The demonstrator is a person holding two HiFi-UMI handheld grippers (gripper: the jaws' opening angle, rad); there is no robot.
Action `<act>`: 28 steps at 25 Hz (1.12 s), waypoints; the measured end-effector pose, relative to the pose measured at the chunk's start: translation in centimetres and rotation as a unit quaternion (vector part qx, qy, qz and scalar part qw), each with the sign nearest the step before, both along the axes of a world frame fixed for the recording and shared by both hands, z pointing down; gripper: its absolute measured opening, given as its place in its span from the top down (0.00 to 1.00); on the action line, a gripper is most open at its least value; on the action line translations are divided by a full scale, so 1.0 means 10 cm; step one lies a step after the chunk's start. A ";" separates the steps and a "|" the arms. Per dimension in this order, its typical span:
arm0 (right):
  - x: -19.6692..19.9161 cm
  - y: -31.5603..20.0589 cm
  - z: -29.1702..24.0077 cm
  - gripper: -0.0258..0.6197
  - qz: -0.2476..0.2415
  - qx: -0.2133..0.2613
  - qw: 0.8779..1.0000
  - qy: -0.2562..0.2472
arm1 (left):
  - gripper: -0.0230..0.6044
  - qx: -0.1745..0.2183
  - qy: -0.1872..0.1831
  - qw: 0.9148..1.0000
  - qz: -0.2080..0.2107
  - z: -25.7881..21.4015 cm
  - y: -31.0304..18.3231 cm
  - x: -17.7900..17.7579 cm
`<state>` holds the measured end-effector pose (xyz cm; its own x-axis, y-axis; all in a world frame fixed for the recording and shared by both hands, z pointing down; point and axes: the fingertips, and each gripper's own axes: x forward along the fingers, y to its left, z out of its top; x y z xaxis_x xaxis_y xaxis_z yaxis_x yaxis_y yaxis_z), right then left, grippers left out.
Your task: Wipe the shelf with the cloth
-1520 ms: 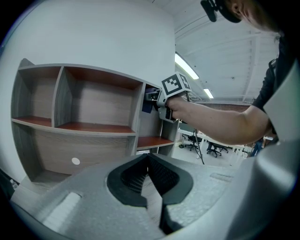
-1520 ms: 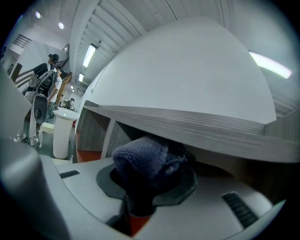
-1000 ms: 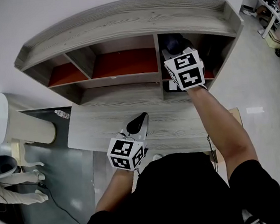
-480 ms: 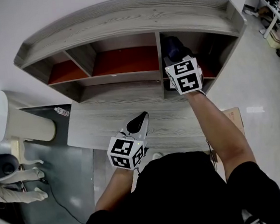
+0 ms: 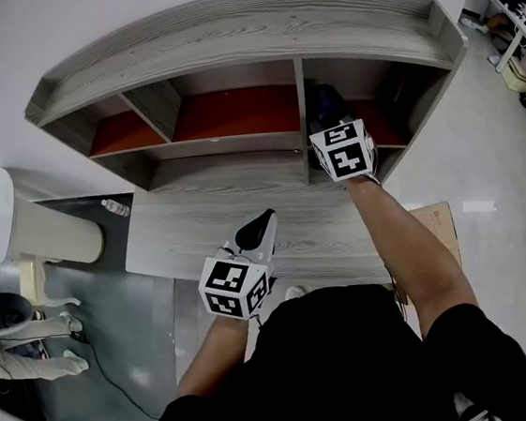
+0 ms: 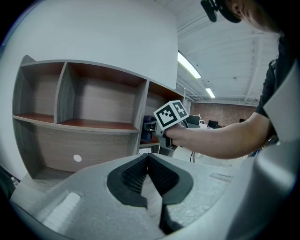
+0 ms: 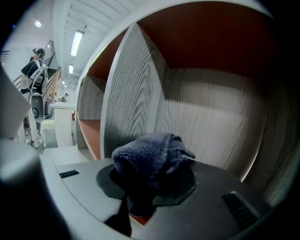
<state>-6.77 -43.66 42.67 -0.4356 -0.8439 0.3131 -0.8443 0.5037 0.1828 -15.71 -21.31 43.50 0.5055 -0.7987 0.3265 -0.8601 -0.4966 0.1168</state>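
**A:** Grey wood-grain shelf (image 5: 224, 30) fills the top of the head view. What's hard to make out?

**B:** The right gripper (image 5: 332, 129), centre right. Its marker cube (image 5: 344, 149) covers its jaws, and the cloth (image 5: 326, 101) shows only as a dark lump in the right-hand compartment. The right arm (image 5: 408, 245) stretches straight up to that compartment. The left arm (image 5: 213, 352) is bent, with the left gripper (image 5: 259, 226) low at centre over the desk (image 5: 172, 239).

**A:** And the left gripper view?

**B:** Its jaws meet at the tips with nothing between them, pointing toward the shelf.

**A:** Right gripper view?

**B:** Its jaws are clamped on the bunched blue cloth at mid-frame, inside the compartment. The cloth's lower part is lost in shadow, so I can't tell whether it touches any shelf surface.
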 end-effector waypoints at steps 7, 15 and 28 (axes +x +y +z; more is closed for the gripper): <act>-0.01 -0.02 0.18 0.80 0.004 -0.021 1.000 -0.004 | 0.95 -0.003 0.001 1.000 0.000 0.02 0.01 0.01; 0.01 -0.05 0.33 0.80 0.010 -0.031 0.999 0.000 | 0.95 -0.005 0.001 1.000 -0.004 0.05 0.00 -0.02; 0.01 -0.08 0.38 0.80 0.014 -0.037 0.999 -0.001 | 0.95 -0.008 0.003 1.000 -0.003 0.07 0.00 -0.01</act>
